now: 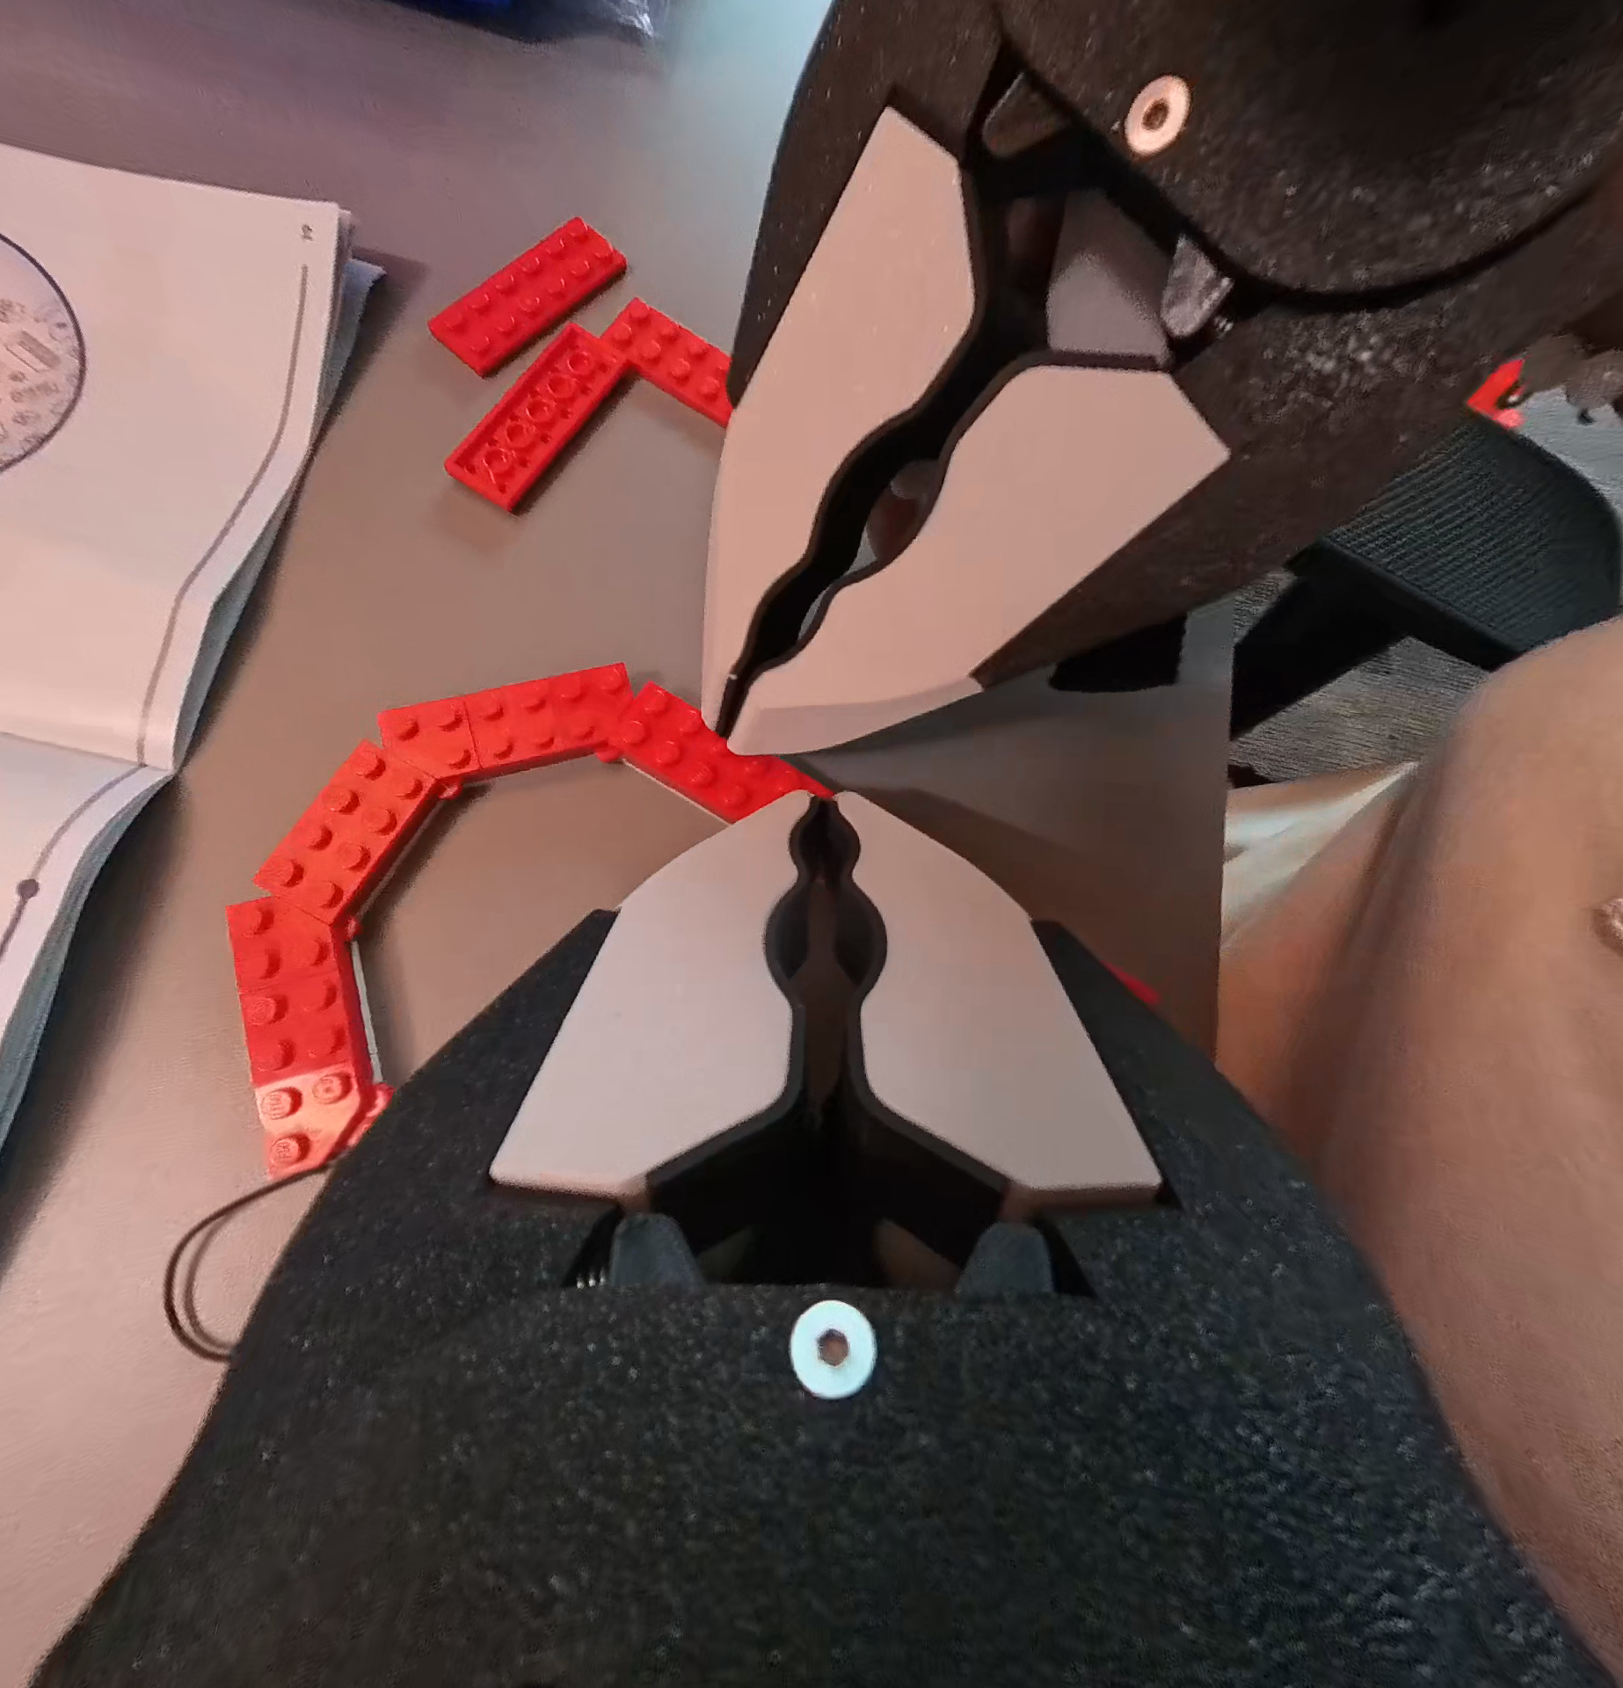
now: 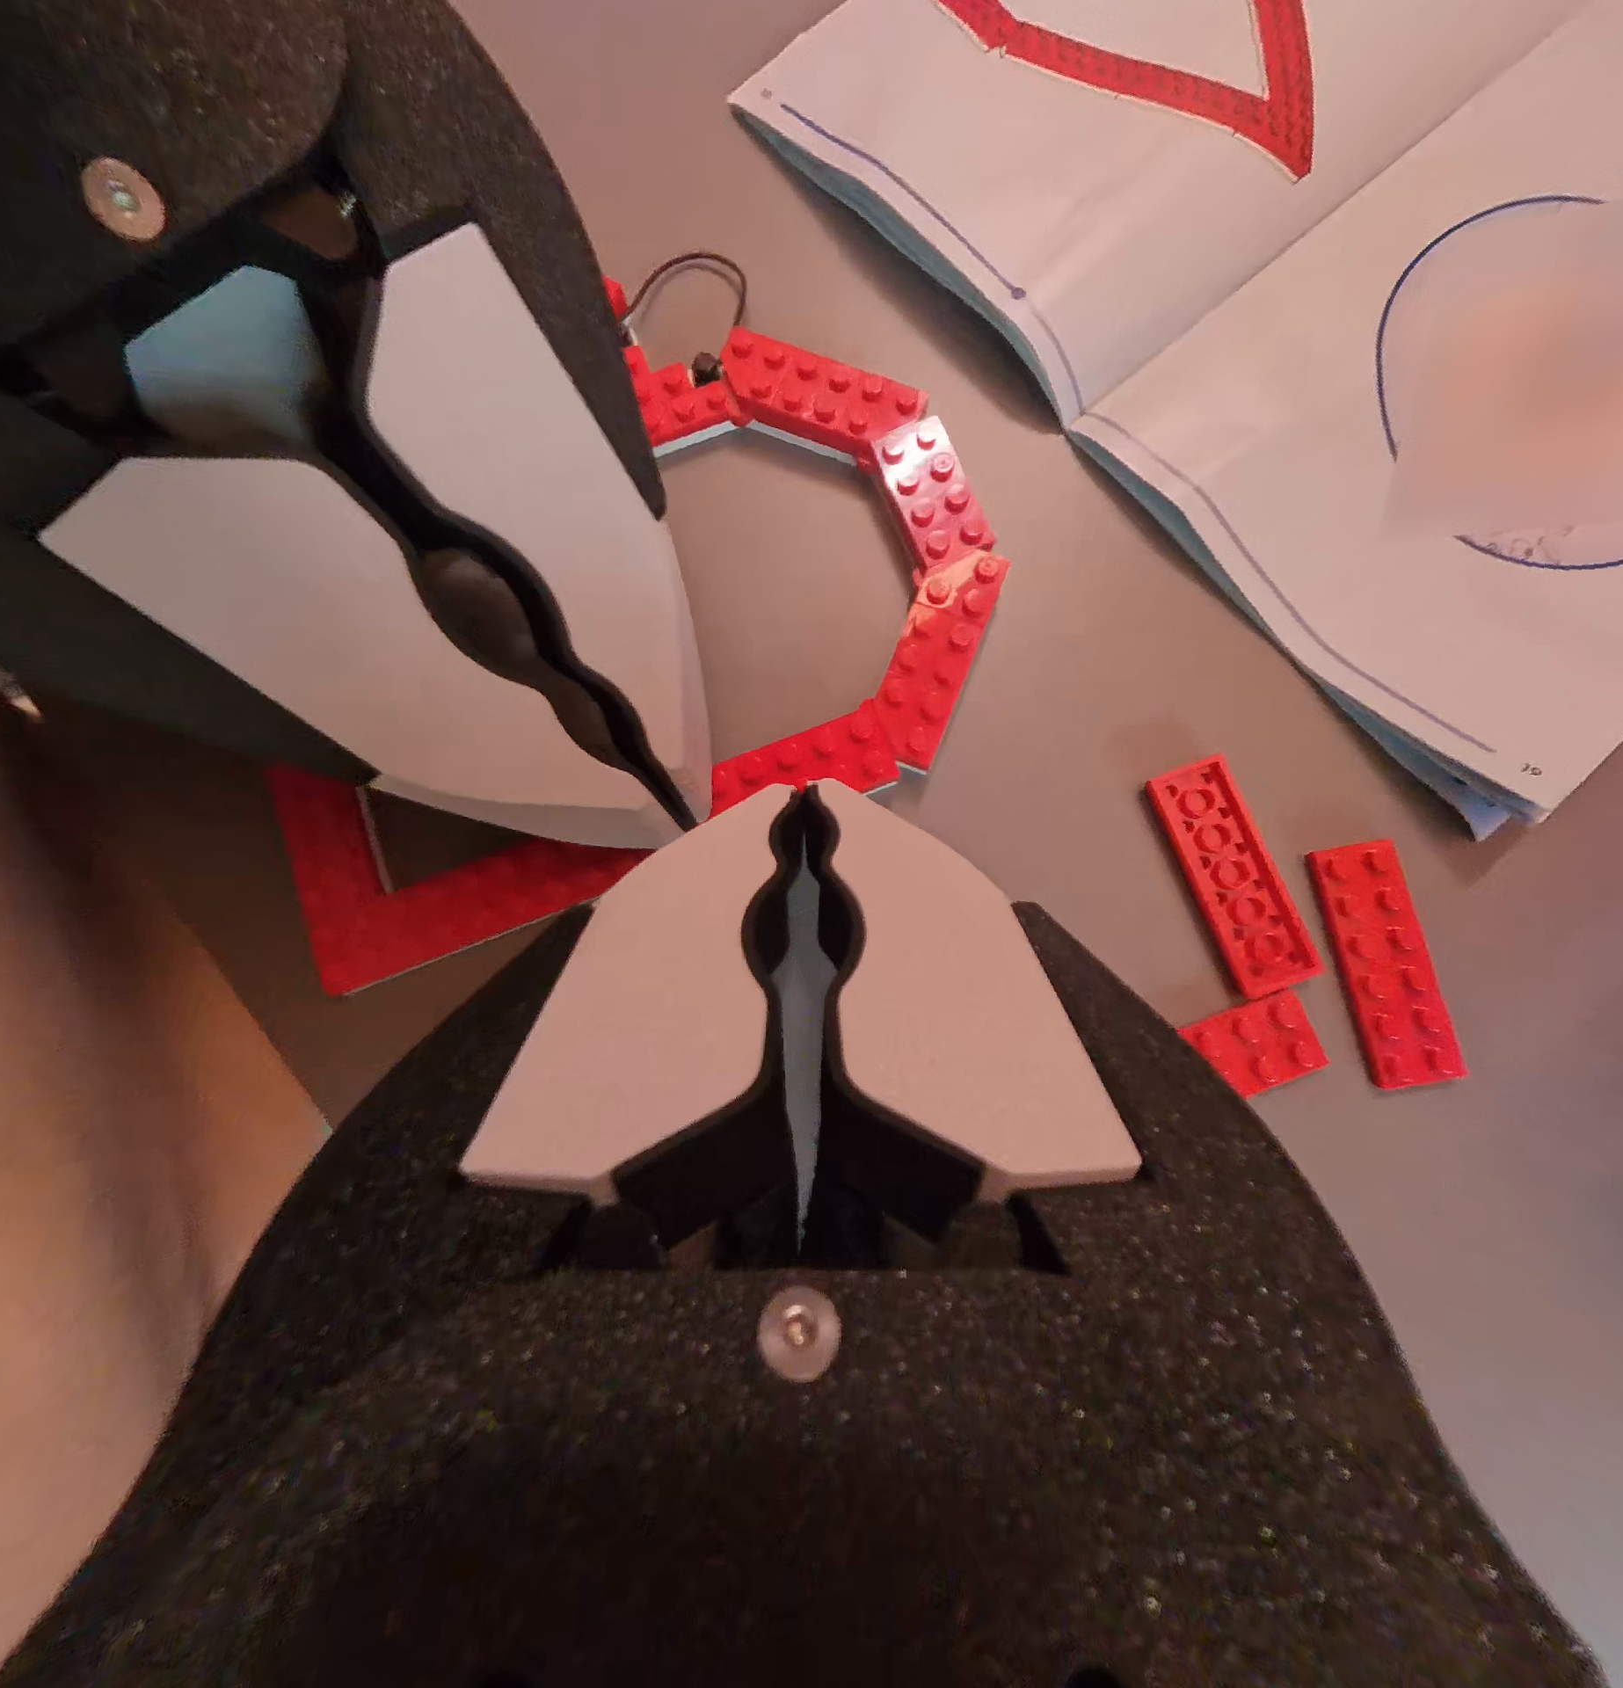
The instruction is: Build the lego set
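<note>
A curved chain of red studded Lego plates [image 1: 333, 849] lies flat on the brown table [image 1: 534, 566], bending round a bare patch of tabletop, with a thin black cord [image 2: 689, 274] looped at one end. Both grippers meet at the chain's near end: the left gripper [image 1: 817, 799] has its jaws drawn together, tips down on the last plate, and the right gripper [image 2: 803, 795] is likewise closed, tips touching that same stretch; whether either actually pinches a plate cannot be told. Beyond the chain, three loose red plates [image 1: 552, 347] lie close together, one stud-side down. Farther out from the chain, an open instruction booklet [image 2: 1246, 320] rests on the table.
</note>
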The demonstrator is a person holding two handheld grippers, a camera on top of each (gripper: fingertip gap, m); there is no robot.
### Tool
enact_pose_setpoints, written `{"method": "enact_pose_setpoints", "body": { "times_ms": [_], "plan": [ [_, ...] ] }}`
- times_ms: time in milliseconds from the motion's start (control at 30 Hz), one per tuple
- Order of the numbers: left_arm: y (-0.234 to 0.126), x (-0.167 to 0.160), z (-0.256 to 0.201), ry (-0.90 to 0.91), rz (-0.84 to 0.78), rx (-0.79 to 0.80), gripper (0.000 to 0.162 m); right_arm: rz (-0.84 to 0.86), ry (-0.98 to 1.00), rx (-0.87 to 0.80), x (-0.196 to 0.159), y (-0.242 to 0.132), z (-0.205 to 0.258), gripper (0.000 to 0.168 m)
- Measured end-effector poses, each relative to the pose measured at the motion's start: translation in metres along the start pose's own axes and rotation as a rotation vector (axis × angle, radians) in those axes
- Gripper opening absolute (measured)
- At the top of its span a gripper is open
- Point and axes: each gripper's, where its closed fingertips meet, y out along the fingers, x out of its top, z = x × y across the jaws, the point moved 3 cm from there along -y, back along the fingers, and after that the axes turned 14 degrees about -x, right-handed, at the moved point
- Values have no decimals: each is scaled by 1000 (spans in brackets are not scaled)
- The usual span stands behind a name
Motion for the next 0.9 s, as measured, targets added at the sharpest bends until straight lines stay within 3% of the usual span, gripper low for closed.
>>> {"method": "enact_pose_setpoints", "body": {
  "times_ms": [133, 233, 300, 433, 633, 767, 900],
  "plan": [
    [-15, 8, -3, 30, -142, 67, 0, -92, 53, 69, 4, -4, -2, 0],
    [-57, 15, 0, -32, -367, 77, 6, -278, 166, 122, 24, -20, -10, 0],
    [-83, 5, 10, -66, -434, 128, 6, -239, 156, 130, 20, -18, -11, 0],
    [-106, -20, 21, -120, -448, 182, 6, -176, 57, 152, 13, -8, 4, 0],
    [-91, -30, 18, -79, -390, 179, 7, -110, 1, 38, 5, 6, 1, 0],
    [-87, -24, 15, -56, -438, 175, 6, -112, -56, 17, 6, 6, 1, 0],
    [-97, -23, 16, -39, -463, 202, 6, -172, -48, -20, 7, -9, -26, 23]
  ]
}}
